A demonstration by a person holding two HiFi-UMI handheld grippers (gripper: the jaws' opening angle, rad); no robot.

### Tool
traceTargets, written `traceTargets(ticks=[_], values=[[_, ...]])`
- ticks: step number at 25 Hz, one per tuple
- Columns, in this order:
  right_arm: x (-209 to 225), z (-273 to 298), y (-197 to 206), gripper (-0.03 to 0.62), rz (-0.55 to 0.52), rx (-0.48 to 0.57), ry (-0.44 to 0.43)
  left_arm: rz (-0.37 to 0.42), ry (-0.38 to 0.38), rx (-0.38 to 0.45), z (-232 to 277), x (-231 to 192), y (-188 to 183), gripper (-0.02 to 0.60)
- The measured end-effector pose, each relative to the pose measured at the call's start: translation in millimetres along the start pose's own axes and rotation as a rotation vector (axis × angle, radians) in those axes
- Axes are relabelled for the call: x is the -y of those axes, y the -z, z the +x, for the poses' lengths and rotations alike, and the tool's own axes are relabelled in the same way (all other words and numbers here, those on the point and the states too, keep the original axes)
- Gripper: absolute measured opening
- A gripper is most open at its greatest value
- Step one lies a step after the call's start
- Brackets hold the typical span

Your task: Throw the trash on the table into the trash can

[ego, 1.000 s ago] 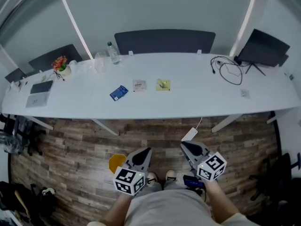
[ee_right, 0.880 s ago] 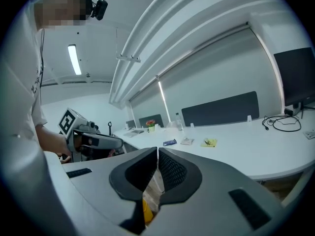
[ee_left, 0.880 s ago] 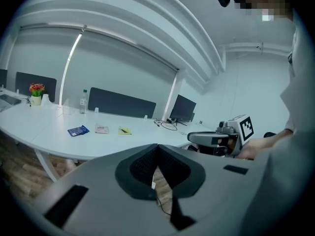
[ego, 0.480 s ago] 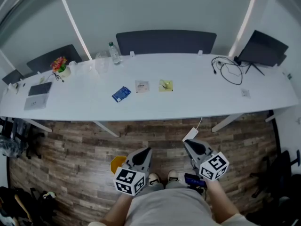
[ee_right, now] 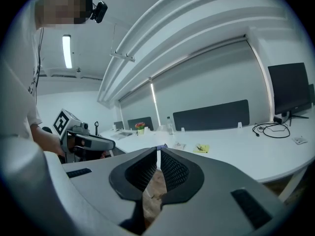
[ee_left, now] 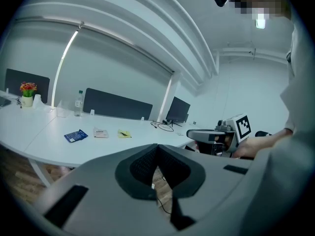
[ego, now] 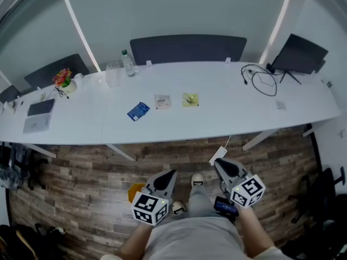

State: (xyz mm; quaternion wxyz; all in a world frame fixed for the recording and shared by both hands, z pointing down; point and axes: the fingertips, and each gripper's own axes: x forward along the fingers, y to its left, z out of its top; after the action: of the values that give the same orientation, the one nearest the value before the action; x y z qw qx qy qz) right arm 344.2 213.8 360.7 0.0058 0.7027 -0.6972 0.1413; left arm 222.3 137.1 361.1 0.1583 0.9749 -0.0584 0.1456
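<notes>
three pieces of trash (ego: 162, 101), one table (ego: 227, 115), one bottle (ego: 128, 63), one flower pot (ego: 63, 79), one monitor (ego: 299, 53).

Bright, even overhead lighting; strong fisheye edge distortion.

On the long white worktop (ego: 227, 110), a flat blue wrapper (ego: 137, 111), a white packet (ego: 161, 101) and a yellow packet (ego: 190, 99) lie in a row, well ahead of the left tongs (ego: 170, 173); a coiled black cable (ego: 259, 80) lies beyond the right tongs (ego: 218, 163).
</notes>
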Motion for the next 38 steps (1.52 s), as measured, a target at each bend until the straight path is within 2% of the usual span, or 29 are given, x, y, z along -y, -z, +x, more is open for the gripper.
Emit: traceTargets(ticks=[8, 18, 23, 30, 38], values=[[33, 39, -1, 0.034, -0.003, -0.017, -0.018, -0.007, -0.015, 0.000, 37, -30, -14, 0.000], [112, 112, -40, 0.034, -0.034, -0.027, -0.094, -0.021, -0.091, 0.001, 110, -80, -59, 0.000], [141, 145, -59, 0.032, -0.037, -0.034, -0.196, -0.043, -0.150, 0.013, 144, -103, -81, 0.000], [174, 174, -61, 0.032, -0.078, -0.080, -0.302, -0.064, -0.225, 0.017, 177, -121, -95, 0.000], [190, 188, -51, 0.032, -0.051, -0.141, -0.300, -0.066, -0.231, 0.017, 193, -132, -103, 0.000]])
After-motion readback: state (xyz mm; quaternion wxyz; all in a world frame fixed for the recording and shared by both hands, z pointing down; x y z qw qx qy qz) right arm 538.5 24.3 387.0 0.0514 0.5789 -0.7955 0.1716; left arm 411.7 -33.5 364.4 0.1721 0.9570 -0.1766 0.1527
